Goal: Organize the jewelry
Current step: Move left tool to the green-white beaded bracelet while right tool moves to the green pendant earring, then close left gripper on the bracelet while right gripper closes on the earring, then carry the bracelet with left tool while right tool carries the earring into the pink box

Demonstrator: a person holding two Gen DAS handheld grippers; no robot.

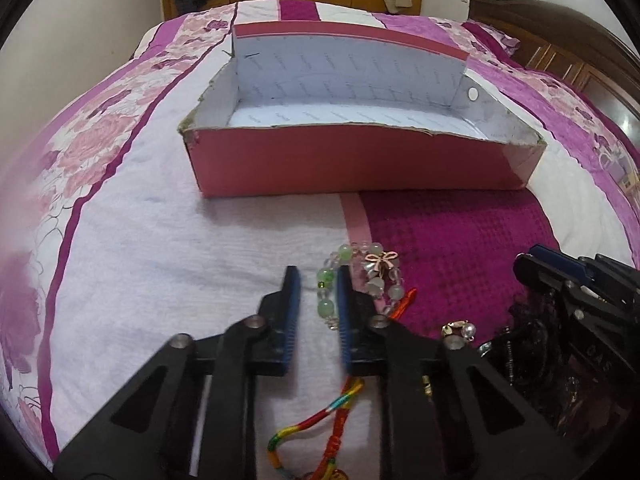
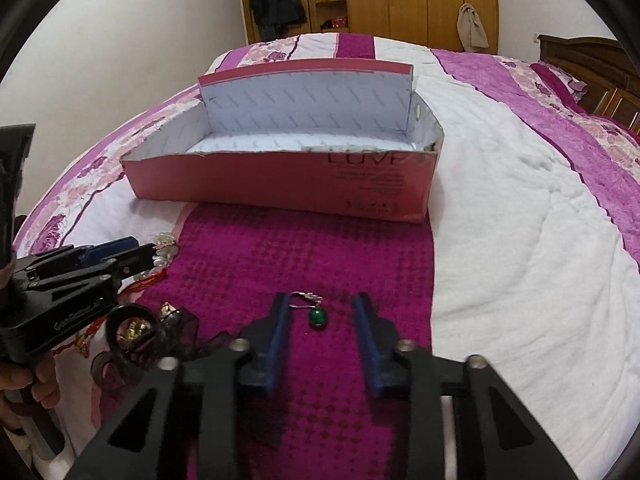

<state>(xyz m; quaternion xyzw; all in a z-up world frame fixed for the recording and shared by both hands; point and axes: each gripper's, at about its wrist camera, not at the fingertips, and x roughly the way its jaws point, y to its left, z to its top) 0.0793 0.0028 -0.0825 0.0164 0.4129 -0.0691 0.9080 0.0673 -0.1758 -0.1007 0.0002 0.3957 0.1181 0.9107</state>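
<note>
Nearest, a rainbow braided cord [image 1: 340,400] lies under the left gripper [image 1: 317,276]. Its jaws stand a little apart around one strand of the green bead bracelet [image 1: 325,308]. The right gripper [image 2: 321,300] has its jaws wide apart around the green earring [image 2: 317,317], not touching it. Black lace ribbon [image 2: 132,344] crowds the space between the two grippers. Farther across the bed [image 1: 160,260] sits the open pink box [image 1: 360,160].

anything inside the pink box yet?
No jewelry is visible in the pink box: only its white patterned lining shows in both wrist views. The front wall hides the nearest strip of floor, so that part cannot be checked.
</note>
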